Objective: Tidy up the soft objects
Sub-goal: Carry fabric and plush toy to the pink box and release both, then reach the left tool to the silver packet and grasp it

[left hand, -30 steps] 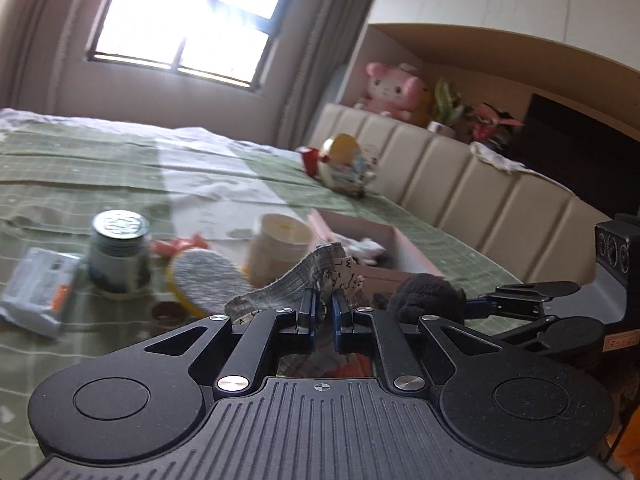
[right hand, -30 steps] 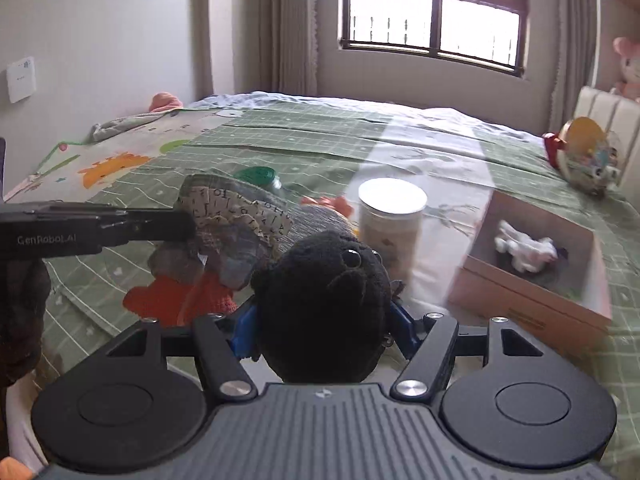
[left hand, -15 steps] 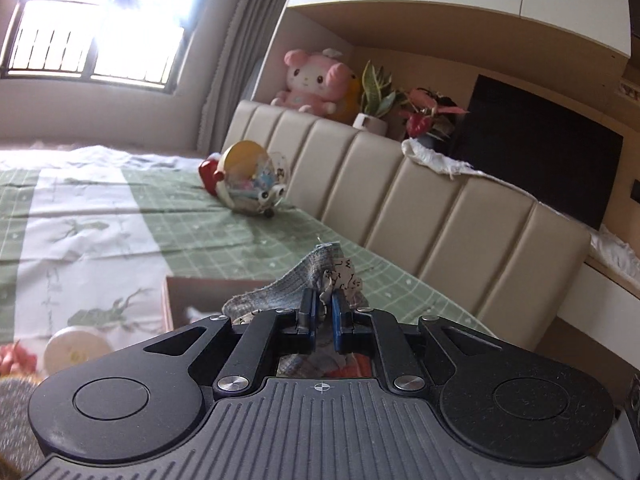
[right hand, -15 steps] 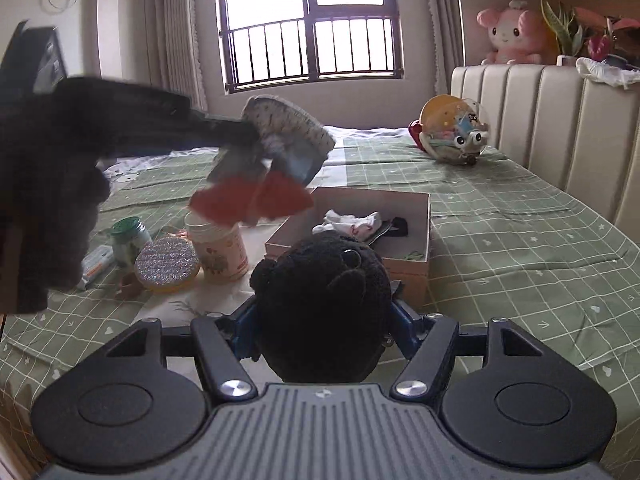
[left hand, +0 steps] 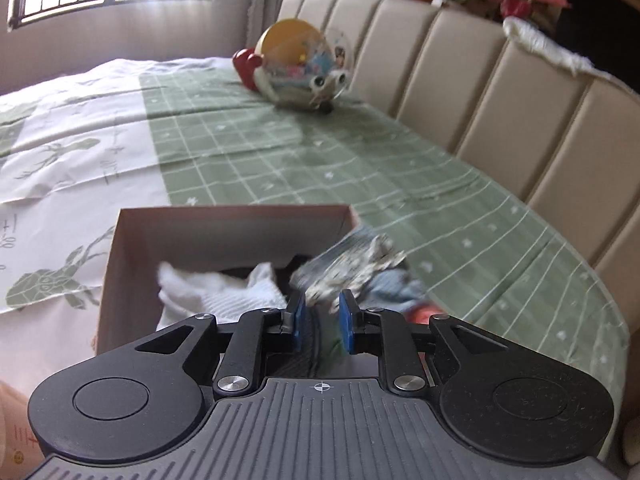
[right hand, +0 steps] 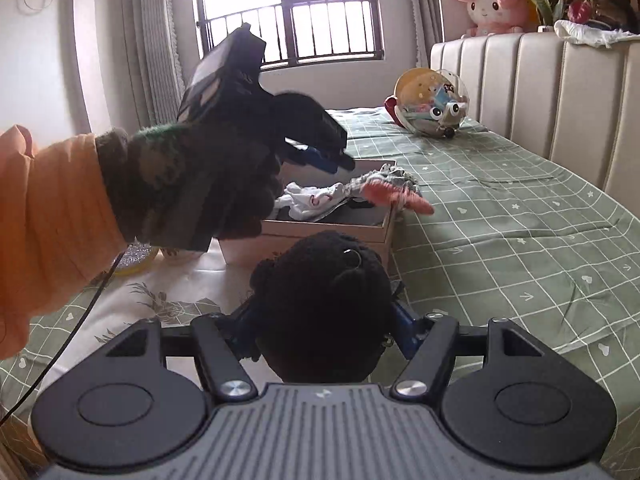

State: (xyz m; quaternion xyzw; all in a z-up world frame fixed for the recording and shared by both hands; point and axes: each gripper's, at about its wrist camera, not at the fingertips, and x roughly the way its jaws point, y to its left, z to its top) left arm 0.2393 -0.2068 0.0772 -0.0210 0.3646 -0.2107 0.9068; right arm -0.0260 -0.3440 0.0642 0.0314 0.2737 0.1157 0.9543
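My left gripper (left hand: 322, 322) is open just above the near end of a pink cardboard box (left hand: 224, 216). A grey patterned sock with an orange toe (left hand: 360, 268) is blurred just past its fingertips, over the box's right rim. In the right wrist view the sock (right hand: 384, 190) drapes over the box's right edge, below the left gripper (right hand: 332, 160). A white sock (left hand: 224, 292) lies inside the box (right hand: 320, 228). My right gripper (right hand: 320, 320) is shut on a black plush toy (right hand: 320, 300), short of the box.
A round toy-filled ball (left hand: 296, 68) sits on the green checked bedspread (left hand: 440, 208) near the beige padded headboard (left hand: 520, 100). A glittery round item (right hand: 132, 258) lies left of the box. A gloved hand in an orange sleeve (right hand: 60, 216) holds the left gripper.
My left gripper tipped down over the box and opened, and the grey sock left its jaws and dropped onto the box's right edge. The right gripper kept hold of the black plush.
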